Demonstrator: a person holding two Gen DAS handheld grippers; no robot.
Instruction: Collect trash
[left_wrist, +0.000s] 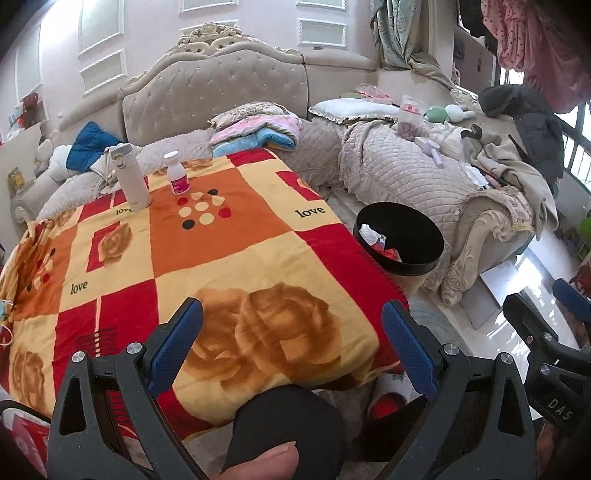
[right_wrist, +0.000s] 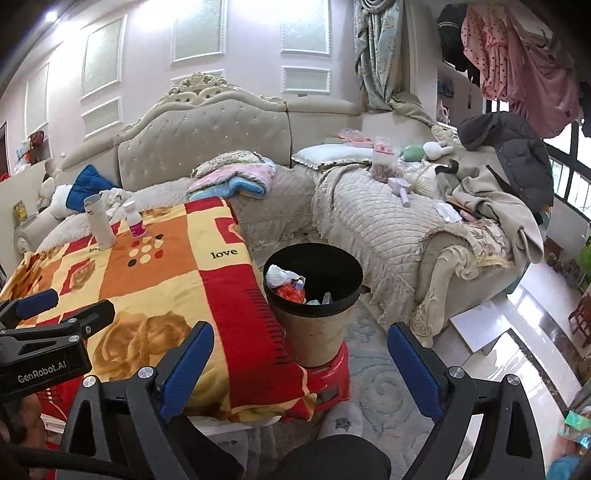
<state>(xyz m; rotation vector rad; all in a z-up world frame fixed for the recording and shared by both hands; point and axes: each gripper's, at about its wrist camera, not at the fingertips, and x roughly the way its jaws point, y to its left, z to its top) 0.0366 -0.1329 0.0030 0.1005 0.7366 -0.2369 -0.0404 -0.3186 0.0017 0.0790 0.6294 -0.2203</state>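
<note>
Jaws of the left gripper (left_wrist: 291, 343) and right gripper (right_wrist: 301, 365) stand wide apart, empty, near the trash bin (right_wrist: 314, 325).

The bin (right_wrist: 314, 295) wall hides most of the trash (right_wrist: 291, 286) inside. A blanket (right_wrist: 155, 295) covers the surface beneath. Labels on the two bottles (left_wrist: 178, 173) are too small to read. The right hand-held gripper (left_wrist: 569, 314) is cut off by the left view's edge.

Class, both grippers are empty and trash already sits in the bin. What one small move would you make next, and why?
Probably hold back and scan first: the blanket-covered table bears only a white flask and a small pink-labelled bottle, neither clearly trash. The left gripper and right gripper are open and empty, and the bin already holds wrappers.
</note>
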